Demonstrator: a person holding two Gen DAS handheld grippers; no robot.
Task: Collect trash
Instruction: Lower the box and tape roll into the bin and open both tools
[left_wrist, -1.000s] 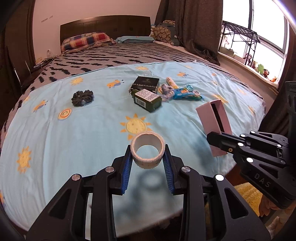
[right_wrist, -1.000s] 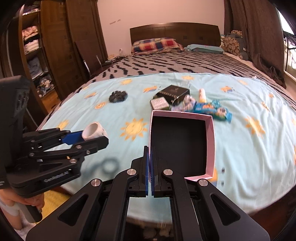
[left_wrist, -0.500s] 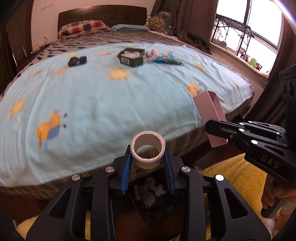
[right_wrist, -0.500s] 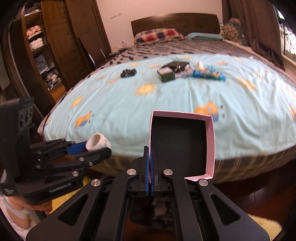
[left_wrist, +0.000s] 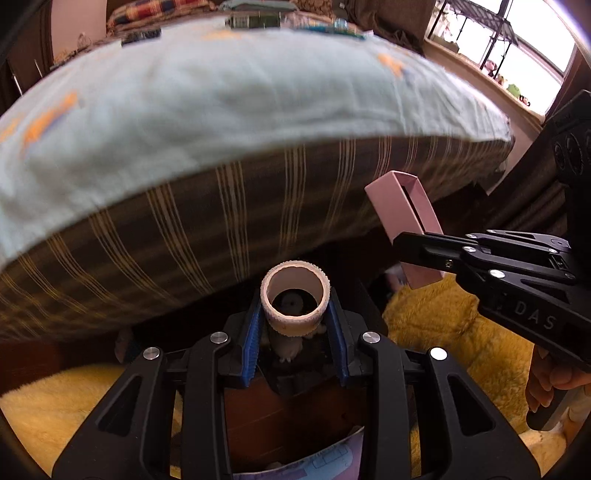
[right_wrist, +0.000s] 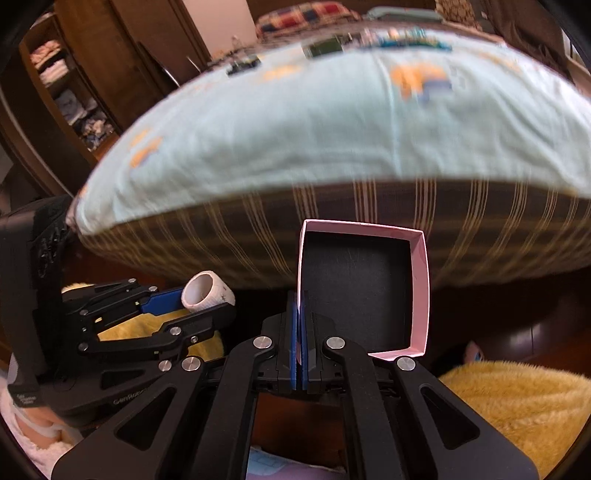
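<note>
Two pieces of trash are in hand, carried off the bed (left_wrist: 229, 110) and down past its near edge. The left tongs (left_wrist: 294, 326) are partly open, clamped on a white tape ring (left_wrist: 294, 301) between the blue pads. The right tongs (right_wrist: 300, 339) are fully closed, pinching one wall of a pink box lid (right_wrist: 419, 291). Below the ring sits what looks like a dark bin (left_wrist: 291, 373) holding crumpled paper. Next, I judge, each piece needs centring over it before release.

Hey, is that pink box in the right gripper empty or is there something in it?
Empty. The right wrist view looks straight into the open pink box: only its bare dark inside shows, with nothing lying in it.
</note>
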